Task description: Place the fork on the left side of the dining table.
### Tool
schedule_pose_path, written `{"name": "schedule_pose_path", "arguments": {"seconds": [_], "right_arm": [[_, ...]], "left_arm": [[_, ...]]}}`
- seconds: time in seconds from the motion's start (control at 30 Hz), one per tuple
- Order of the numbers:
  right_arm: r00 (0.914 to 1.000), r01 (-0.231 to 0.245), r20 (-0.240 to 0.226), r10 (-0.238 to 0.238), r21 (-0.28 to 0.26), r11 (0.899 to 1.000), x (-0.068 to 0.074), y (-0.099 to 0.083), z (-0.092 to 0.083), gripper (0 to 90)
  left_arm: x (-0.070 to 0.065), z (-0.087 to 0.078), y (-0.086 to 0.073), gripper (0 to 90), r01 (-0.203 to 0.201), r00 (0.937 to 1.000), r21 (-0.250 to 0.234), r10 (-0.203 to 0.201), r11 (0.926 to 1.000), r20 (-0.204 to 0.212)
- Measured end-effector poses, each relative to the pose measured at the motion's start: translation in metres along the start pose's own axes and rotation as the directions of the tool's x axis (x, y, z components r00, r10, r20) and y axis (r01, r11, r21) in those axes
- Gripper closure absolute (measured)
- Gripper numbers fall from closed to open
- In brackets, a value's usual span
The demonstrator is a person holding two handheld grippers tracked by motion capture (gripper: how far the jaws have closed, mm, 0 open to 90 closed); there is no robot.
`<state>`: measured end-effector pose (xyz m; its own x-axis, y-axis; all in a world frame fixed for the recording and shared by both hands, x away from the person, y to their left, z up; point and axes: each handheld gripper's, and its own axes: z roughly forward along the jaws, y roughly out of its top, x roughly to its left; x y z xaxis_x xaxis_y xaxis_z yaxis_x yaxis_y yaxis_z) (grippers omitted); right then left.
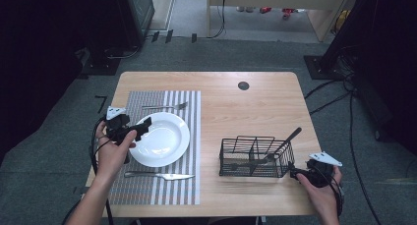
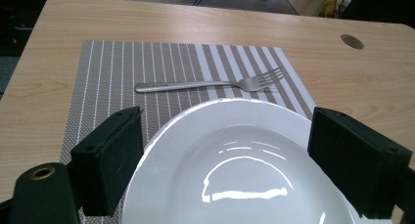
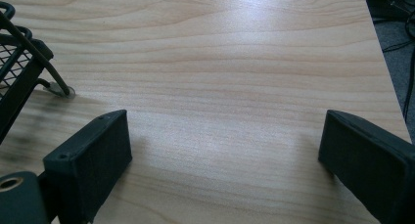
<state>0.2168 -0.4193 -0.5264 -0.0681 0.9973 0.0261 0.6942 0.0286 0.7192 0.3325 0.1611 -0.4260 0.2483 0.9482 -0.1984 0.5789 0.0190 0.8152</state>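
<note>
Two grippers were at the table, both with jaws spread wide and gripping nothing. The left gripper point(image 1: 136, 131) hung at the left rim of the plate point(image 1: 164, 141), and in the left gripper view its jaws stood on either side of the plate's near part, apart from it as far as could be told. The plate sat on the striped mat point(image 1: 187, 185), with the fork point(image 2: 210, 83) on the mat just beyond its far edge and the knife point(image 1: 160, 175) on the mat near its front edge. The right gripper point(image 1: 298, 173) was low over bare table point(image 3: 235, 77) at the near right corner, just right of the wire caddy point(image 1: 253, 158), where a spoon point(image 1: 282, 145) leaned
</note>
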Motion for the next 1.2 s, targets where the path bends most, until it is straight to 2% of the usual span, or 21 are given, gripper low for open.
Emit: {"name": "schedule_pose_path", "arguments": {"seconds": [0.1, 0.3, 0.5, 0.67, 0.9, 0.97, 1.1, 1.2], "right_arm": [[1.0000, 0.000, 0.000, 0.000, 0.000, 1.000, 0.000, 0.000, 0.000, 4.9], [1.0000, -0.001, 0.002, 0.001, 0.000, 1.000, 0.000, 0.000, 0.000, 5.0], [1.0000, -0.001, 0.002, 0.001, 0.000, 1.000, 0.000, 0.000, 0.000, 4.9], [1.0000, -0.001, 0.003, 0.001, -0.001, 1.000, 0.000, 0.000, 0.000, 4.9], [1.0000, -0.002, 0.003, 0.002, 0.001, 1.000, 0.000, 0.000, 0.000, 5.0], [1.0000, -0.002, 0.003, 0.002, 0.001, 1.000, 0.000, 0.000, 0.000, 4.9], [1.0000, -0.003, 0.005, 0.003, 0.001, 1.000, 0.000, 0.000, 0.000, 4.9], [1.0000, -0.003, 0.005, 0.003, 0.001, 1.000, 0.000, 0.000, 0.000, 4.9]], "left_arm": [[0.001, -0.008, -0.003, 13.9, -0.015, 0.9999, -0.006, 0.015, 0.9999, 0.001], [0.005, -0.027, -0.008, 13.8, -0.007, 0.9999, -0.022, 0.007, 0.9997, 0.014], [0.012, -0.044, -0.021, 13.8, -0.014, 0.9999, -0.027, 0.014, 0.9995, 0.007], [0.018, -0.054, -0.032, 13.8, -0.024, 0.9995, -0.032, 0.024, 0.9992, -0.021], [0.029, -0.058, -0.059, 13.8, 0.007, 0.9995, -0.004, -0.008, 1.0000, -0.032], [0.032, -0.058, -0.068, 13.9, 0.002, 0.9988, 0.011, -0.001, 0.9999, -0.048], [0.036, -0.060, -0.081, 13.8, 0.012, 0.9989, 0.025, -0.010, 0.9996, -0.046], [0.040, -0.060, -0.087, 13.8, 0.001, 0.9972, 0.060, 0.004, 0.9982, -0.075]]}}
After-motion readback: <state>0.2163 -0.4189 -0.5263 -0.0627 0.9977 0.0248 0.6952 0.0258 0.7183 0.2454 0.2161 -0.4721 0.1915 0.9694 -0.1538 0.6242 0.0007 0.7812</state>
